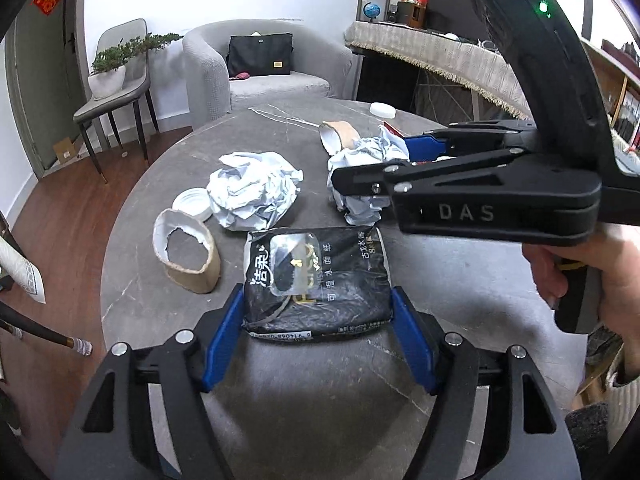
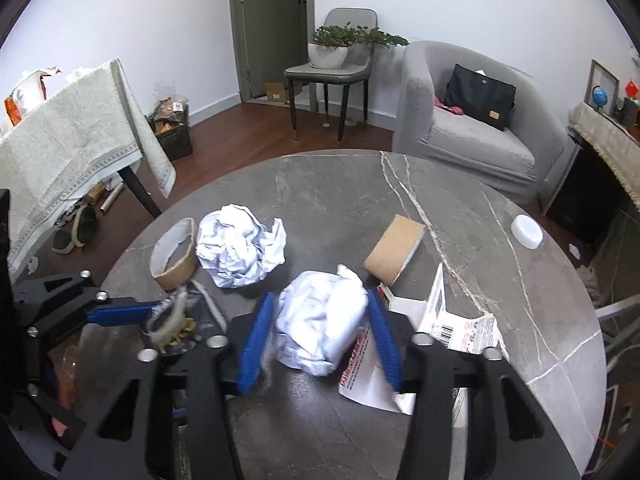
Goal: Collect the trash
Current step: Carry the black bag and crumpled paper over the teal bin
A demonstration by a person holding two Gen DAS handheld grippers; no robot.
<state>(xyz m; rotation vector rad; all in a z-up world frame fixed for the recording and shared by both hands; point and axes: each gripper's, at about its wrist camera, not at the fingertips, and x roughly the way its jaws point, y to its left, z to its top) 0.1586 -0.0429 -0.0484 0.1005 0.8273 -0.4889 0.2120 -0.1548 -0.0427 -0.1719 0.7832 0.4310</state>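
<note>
My left gripper (image 1: 318, 304) has its blue fingers on both sides of a black tissue pack (image 1: 316, 280) lying on the round grey table (image 1: 280, 132); it is shut on the pack. My right gripper (image 2: 320, 320) holds a crumpled white paper ball (image 2: 320, 328) between its blue fingers; it also shows in the left wrist view (image 1: 360, 168). A second crumpled paper ball (image 2: 240, 246) lies to the left. A torn brown paper cup (image 2: 174, 254) stands beside it, and another cup piece (image 2: 394, 254) lies on its side.
A white lid (image 2: 527, 231) sits near the table's right edge, another white lid (image 1: 192, 204) by the left cup. A torn white wrapper (image 2: 452, 320) lies under the right gripper. A grey armchair (image 2: 472, 128), a chair with a plant (image 2: 332, 64) and a cloth-covered table (image 2: 68, 140) stand around.
</note>
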